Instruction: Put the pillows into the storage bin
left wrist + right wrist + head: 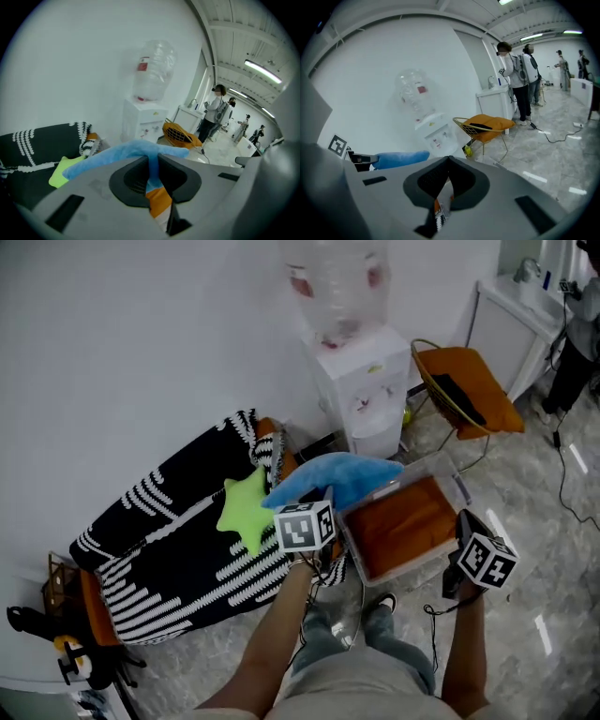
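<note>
Left gripper (153,164): jaws pinched shut on one thin arm of the blue pillow (337,476), just left of the storage bin (409,567).
Striped couch (178,549): black and white, along the wall left of the storage bin.
Storage bin: clear-walled, on the floor; an orange pillow (398,521) lies flat inside.
Blue pillow: star-shaped, held in the air over the bin's far-left corner, not yet inside.
Green pillow (246,510): star-shaped too, on the couch left of the bin.
Right gripper (447,161): jaws together with nothing between them, at the bin's near-right corner.
Handling: probably light, soft plush that sags and swings from a pinch. An arm of the star looks the best hold, since the plump middle likely squashes and slips. Nothing fragile.
</note>
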{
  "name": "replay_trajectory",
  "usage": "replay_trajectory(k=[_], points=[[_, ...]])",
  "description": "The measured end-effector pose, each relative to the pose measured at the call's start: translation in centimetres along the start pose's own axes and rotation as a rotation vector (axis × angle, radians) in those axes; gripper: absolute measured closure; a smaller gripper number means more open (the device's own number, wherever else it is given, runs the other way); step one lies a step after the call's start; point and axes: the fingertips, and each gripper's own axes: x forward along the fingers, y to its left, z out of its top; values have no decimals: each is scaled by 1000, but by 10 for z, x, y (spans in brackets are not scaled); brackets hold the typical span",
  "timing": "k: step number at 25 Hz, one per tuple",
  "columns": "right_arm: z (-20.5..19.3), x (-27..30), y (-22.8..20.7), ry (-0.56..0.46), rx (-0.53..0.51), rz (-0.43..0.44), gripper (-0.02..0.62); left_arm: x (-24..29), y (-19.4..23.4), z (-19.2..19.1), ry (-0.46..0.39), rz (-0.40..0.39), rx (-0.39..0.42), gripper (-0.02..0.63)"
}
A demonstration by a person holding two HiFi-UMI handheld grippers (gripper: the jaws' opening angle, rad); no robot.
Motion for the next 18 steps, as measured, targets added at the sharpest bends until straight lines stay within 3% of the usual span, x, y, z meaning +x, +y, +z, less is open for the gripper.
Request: replay_trajectory(k=[7,18], points=[[-13,19,-56,30,10,-55,594,80,-62,-43,96,-110,77,560],[-121,86,-149,135,82,-128,594,216,-91,-164,215,-144,55,560]])
